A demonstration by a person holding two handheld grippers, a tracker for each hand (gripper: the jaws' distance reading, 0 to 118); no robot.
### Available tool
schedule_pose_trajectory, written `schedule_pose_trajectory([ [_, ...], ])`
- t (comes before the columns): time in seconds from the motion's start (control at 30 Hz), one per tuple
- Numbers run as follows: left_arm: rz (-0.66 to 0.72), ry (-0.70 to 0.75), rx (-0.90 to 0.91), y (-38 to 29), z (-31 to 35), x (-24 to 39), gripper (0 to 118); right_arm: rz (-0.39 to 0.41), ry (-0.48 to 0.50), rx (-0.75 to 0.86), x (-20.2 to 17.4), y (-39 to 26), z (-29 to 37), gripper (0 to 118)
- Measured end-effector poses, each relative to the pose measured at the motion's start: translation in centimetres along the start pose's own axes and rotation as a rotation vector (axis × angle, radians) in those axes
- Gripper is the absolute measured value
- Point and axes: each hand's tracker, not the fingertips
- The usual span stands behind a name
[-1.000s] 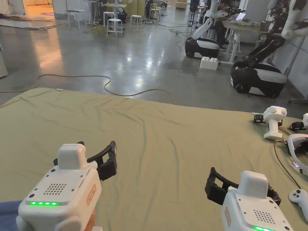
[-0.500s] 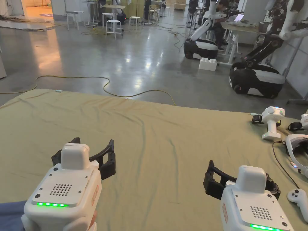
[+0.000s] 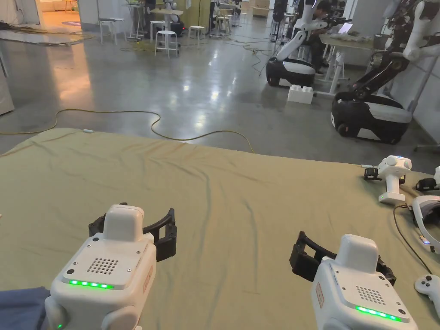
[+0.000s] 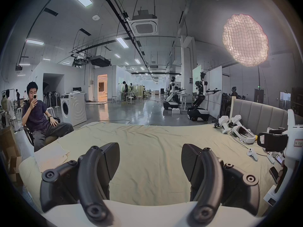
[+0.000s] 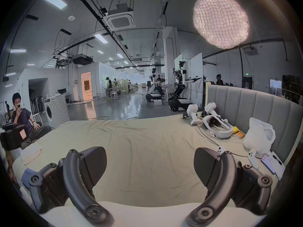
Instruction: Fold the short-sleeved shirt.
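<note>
- Shirt: a blue cloth (image 3: 17,309) lies at the bed's near-left edge, at 7 o'clock in the head view, just behind the left gripper. So little of it shows that I cannot tell whether it is the shirt.
- Left gripper (image 4: 150,155): the jaws are spread wide and released, with nothing between them. It hovers over the sheet (image 3: 240,206).
- Right gripper (image 5: 150,158): the jaws are likewise spread wide and released, with only bare sheet showing between them. It is level with the left one and well apart from it.
- Both grippers point toward 12 o'clock, and a green light strip glows on each body.
- The olive sheet is wrinkled, with creases running toward 12 o'clock.
- A cream cloth (image 4: 50,155) lies folded on the bed at 9 o'clock in the left gripper view.
- At 3 o'clock in the head view, a spare gripper (image 3: 393,172) stands upright with a headset (image 3: 425,215) just beside it. A controller (image 3: 427,283) lies nearer, at 4 o'clock.
- A white bag (image 5: 259,137) sits against the grey headboard (image 5: 246,102).
- Beyond the bed, a yellow cable (image 3: 150,120) snakes across the floor at 11 o'clock.
- Two robots (image 3: 369,107) stand at 1 o'clock.
- A person (image 4: 36,114) sits at 9 o'clock in the left gripper view, beside a washer (image 4: 73,109).
</note>
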Motion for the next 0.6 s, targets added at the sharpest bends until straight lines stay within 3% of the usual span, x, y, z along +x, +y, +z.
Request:
schedule_pose_trajectory([
  [0.37,-0.038,0.036,0.070,-0.1,0.6,0.3,84,-0.123,0.000,-0.067,0.5,1.4,-0.3,109],
  [0.6,-0.016,0.028,0.072,0.0,0.6,0.3,86,-0.153,0.030,-0.082,0.7,1.7,-0.1,109],
])
